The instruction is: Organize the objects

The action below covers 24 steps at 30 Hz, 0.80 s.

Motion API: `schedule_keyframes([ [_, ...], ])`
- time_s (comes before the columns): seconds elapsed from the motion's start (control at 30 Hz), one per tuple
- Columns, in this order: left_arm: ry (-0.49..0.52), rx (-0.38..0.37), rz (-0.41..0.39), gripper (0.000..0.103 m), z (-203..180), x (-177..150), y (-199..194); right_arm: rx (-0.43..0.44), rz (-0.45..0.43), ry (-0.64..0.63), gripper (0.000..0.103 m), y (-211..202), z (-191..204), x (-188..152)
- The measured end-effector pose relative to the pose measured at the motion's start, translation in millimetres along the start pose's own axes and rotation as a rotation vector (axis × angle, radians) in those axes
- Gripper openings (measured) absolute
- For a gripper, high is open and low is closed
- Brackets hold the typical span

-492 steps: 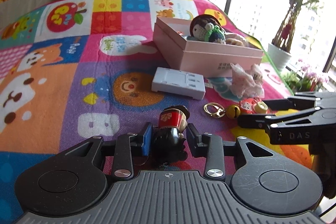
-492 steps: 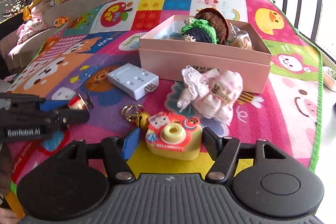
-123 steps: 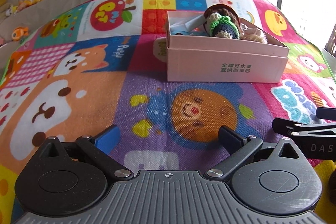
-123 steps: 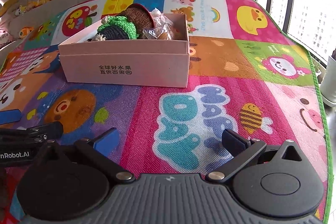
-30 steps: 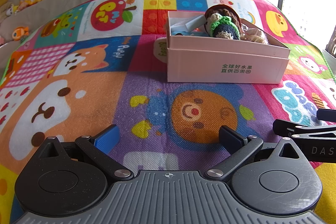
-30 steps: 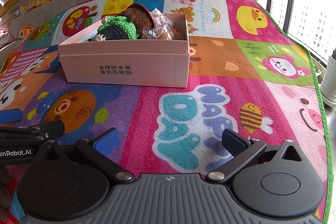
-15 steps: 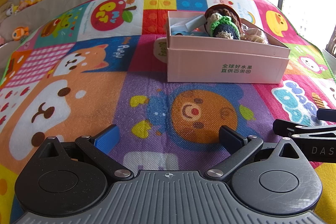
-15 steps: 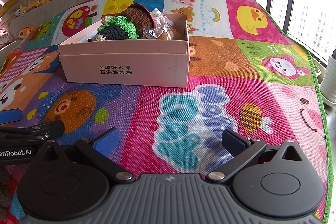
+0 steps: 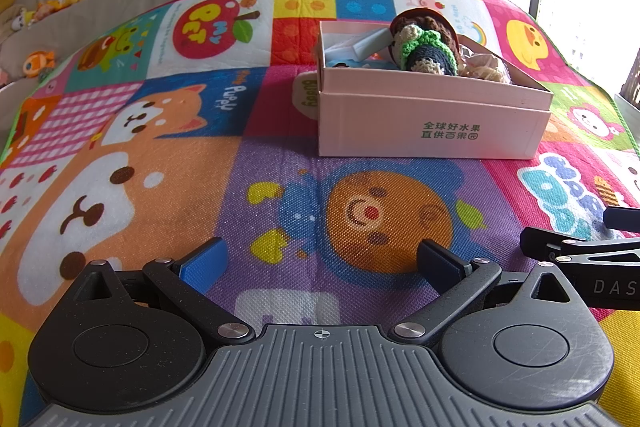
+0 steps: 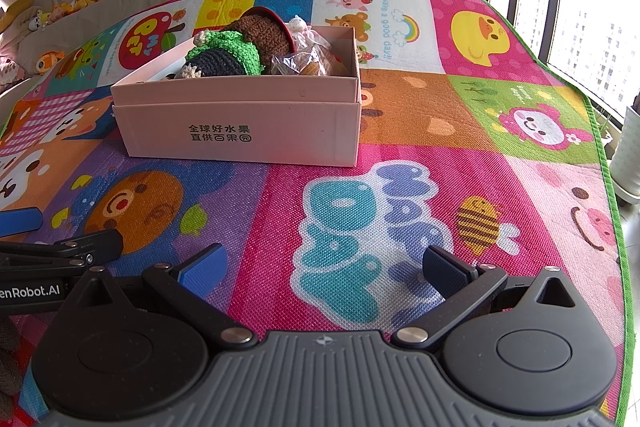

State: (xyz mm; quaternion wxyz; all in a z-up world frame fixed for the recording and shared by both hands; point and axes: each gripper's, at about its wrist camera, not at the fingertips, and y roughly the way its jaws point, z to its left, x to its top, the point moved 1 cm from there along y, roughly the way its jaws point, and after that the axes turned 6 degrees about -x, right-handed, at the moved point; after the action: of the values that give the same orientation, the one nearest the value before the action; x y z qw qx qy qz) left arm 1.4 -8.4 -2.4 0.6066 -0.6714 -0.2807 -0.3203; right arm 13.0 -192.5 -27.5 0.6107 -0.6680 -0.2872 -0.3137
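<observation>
Both my grippers, left gripper [image 9: 320, 261] and right gripper [image 10: 322, 269], rest spread wide and empty on the play mat [image 9: 168, 163]. The pink box [image 10: 244, 123] sits at eleven o'clock from my right gripper, heaped with crocheted toys [image 10: 228, 55]. Nudging the box could tumble the toys standing above its rim.

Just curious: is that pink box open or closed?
Open. The pink box has no lid on top, and crocheted toys poke above its rim.
</observation>
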Motion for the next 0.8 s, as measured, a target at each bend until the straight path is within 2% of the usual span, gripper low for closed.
schedule_keyframes([
  [0.8,0.002,0.002,0.0,0.103,-0.8,0.2,0.6,0.0,0.0,0.0,0.103,-0.4,0.5,0.0],
])
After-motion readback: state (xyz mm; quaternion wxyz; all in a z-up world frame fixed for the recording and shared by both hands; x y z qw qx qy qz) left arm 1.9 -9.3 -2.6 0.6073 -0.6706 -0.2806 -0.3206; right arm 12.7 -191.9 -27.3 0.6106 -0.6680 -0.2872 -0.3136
